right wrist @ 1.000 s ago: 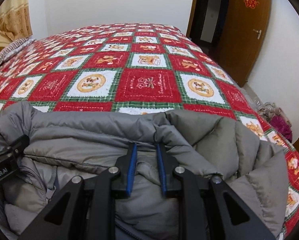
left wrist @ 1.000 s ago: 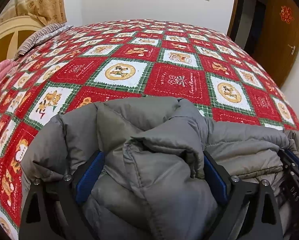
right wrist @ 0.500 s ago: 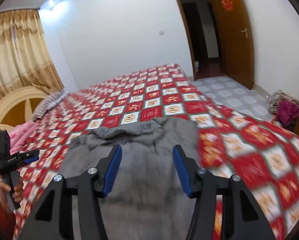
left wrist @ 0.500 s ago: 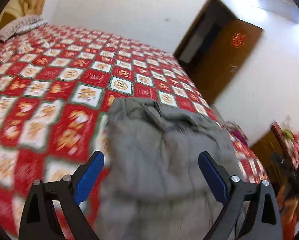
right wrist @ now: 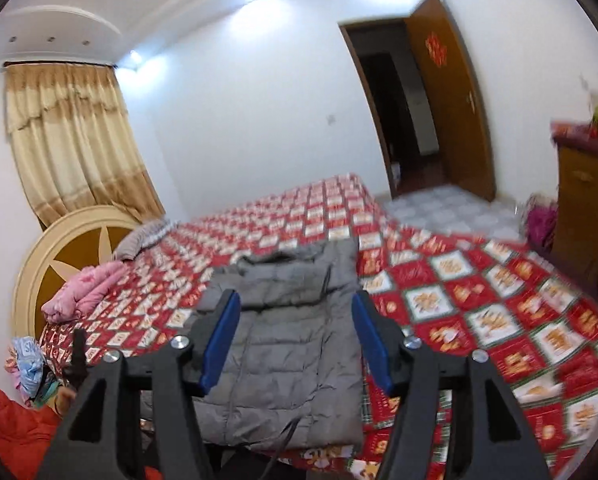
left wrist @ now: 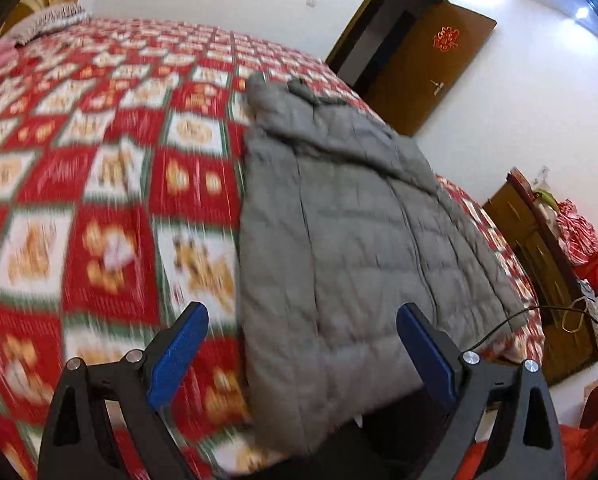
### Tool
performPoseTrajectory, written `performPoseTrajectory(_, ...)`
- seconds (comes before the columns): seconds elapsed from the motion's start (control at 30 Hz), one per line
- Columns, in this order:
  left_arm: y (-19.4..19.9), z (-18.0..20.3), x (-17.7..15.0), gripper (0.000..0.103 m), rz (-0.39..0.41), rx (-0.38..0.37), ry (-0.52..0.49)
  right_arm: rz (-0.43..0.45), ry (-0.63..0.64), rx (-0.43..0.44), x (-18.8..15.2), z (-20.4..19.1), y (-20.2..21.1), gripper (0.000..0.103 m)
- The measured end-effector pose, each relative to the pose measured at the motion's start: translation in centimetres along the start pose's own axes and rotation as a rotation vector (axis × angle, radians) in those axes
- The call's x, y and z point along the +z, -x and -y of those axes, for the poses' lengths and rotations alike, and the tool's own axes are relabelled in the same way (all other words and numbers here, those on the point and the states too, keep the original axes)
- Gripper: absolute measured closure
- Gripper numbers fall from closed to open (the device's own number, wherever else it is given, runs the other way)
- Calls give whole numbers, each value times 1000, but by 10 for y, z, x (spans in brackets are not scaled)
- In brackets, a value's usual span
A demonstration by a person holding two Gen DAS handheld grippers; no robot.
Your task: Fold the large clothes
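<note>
A grey padded jacket (left wrist: 347, 240) lies folded into a long strip on the red patterned bedspread (left wrist: 79, 184), its hood end far from me and its near end at the bed's edge. In the right wrist view the same jacket (right wrist: 287, 344) lies flat on the bedspread (right wrist: 479, 304). My left gripper (left wrist: 301, 340) hangs above the jacket's near end, open, with nothing between its blue pads (left wrist: 179, 352). My right gripper (right wrist: 295, 332) is pulled back from the bed, its jaws opening, empty; the jacket shows far behind the gap.
A pink quilt (right wrist: 87, 288) and a grey pillow (right wrist: 143, 236) lie by the round headboard (right wrist: 59, 248). A wooden door (right wrist: 447, 96) stands open at the back right. A wooden cabinet (right wrist: 583, 200) is on the right. A red sleeve (right wrist: 15, 428) shows at the lower left.
Both grippers have let go of the grey jacket and drawn back and up from the bed. The right jaws went from shut on the fabric to wide apart. The jacket now lies flat.
</note>
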State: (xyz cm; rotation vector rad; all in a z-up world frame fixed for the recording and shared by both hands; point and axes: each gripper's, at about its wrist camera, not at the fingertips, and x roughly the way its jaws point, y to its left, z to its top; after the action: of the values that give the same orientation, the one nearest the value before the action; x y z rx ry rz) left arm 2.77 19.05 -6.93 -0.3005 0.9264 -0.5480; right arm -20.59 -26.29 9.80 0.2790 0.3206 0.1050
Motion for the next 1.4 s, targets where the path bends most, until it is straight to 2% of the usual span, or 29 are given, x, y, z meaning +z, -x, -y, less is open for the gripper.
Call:
performPoseTrajectory(0.07, 0, 2, -10, 8, 4, -6, 0, 23, 29, 22, 1, -8, 18, 32)
performPoseTrajectory(0.17, -6, 4, -21, 8, 8, -22, 13, 31, 44, 52, -9, -13, 27, 29)
performPoseTrajectory(0.23, -14, 4, -28, 8, -7, -36, 16, 1, 20, 149, -20, -11, 22, 29)
performPoseTrajectory(0.27, -18, 3, -31, 8, -17, -31, 13, -27, 23, 188, -25, -13, 15, 25)
performPoseTrajectory(0.3, -23, 3, -34, 8, -32, -20, 12, -66, 51, 175, -33, -16, 2, 23)
performPoseTrajectory(0.43, -42, -7, -43, 8, -90, 28, 33, -231, 129, -28, -69, -19, -63, 20)
performPoseTrajectory(0.57, -39, -9, -46, 8, -53, 0, 38, -340, 55, -158, -102, 12, -126, 20)
performPoseTrajectory(0.6, -39, -9, -47, 8, -52, -7, 38, -360, 30, -170, -110, 23, -130, 21)
performPoseTrajectory(0.73, -42, -10, -46, 8, -50, -63, 45, -447, -53, -180, -133, 50, -161, 24)
performPoseTrajectory(0.9, -51, -8, -48, 8, -47, -97, 53, -489, -70, -145, -146, 46, -164, 27)
performPoseTrajectory(1.07, -57, -3, -50, 8, -41, -158, 66, -542, -58, -147, -152, 42, -171, 49)
performPoseTrajectory(1.2, -59, 10, -52, 9, -49, -131, 5, -547, -58, -150, -158, 42, -175, 56)
performPoseTrajectory(1.3, -61, 18, -52, 12, -68, -154, -16, -551, -63, -158, -157, 42, -173, 57)
performPoseTrajectory(1.33, -62, 19, -52, 14, -66, -140, -12, -549, -64, -161, -157, 43, -173, 57)
performPoseTrajectory(1.37, -63, 18, -53, 18, -66, -126, -10, -542, -61, -171, -158, 42, -171, 54)
performPoseTrajectory(1.4, -65, 17, -53, 27, -64, -106, -5, -541, -57, -180, -158, 42, -170, 52)
